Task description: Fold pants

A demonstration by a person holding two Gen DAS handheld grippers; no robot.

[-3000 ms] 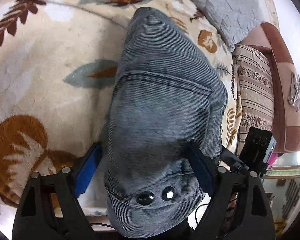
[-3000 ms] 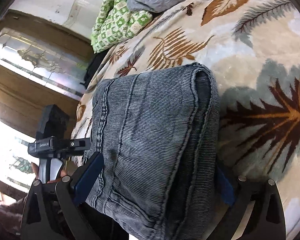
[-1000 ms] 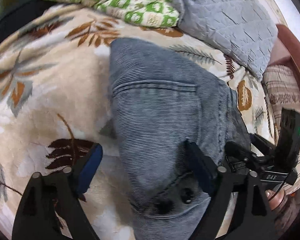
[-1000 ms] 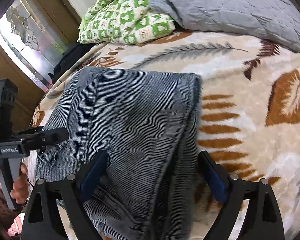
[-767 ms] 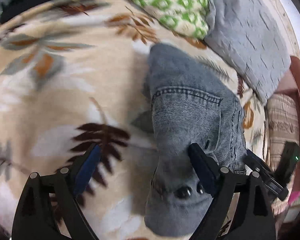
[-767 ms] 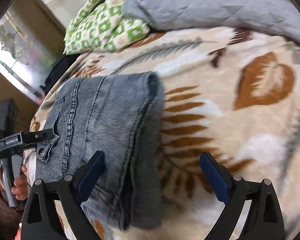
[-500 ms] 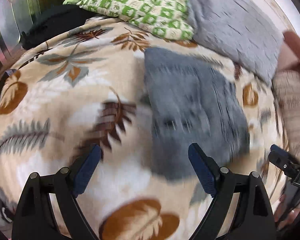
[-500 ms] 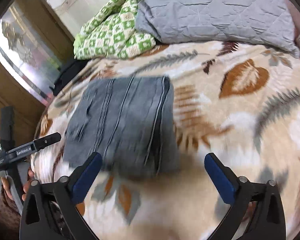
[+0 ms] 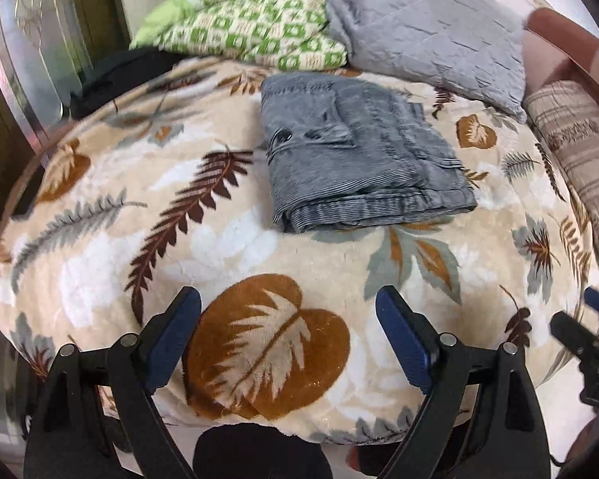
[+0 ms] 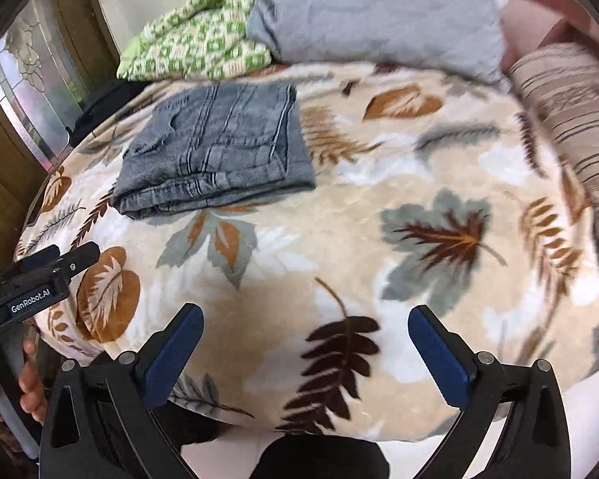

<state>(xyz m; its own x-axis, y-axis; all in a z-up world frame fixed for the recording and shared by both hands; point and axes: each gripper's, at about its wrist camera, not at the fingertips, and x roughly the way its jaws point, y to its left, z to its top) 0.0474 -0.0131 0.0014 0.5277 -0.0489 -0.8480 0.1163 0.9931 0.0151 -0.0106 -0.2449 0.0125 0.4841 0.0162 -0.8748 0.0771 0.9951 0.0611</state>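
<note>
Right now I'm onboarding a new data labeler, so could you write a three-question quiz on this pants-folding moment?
1. True or false: the left gripper is clamped on the pants.
2. Multiple choice: the pants lie on A) the bare floor, B) the leaf-print blanket, C) the striped pillow.
3. Fill in: directly behind the pants sits a green-and-white checked ____.

Key:
1. False; both it and the right gripper are open, empty and apart from the pants.
2. B; they lie folded into a compact rectangle.
3. Quilt, beside the grey quilted pillow.
</note>
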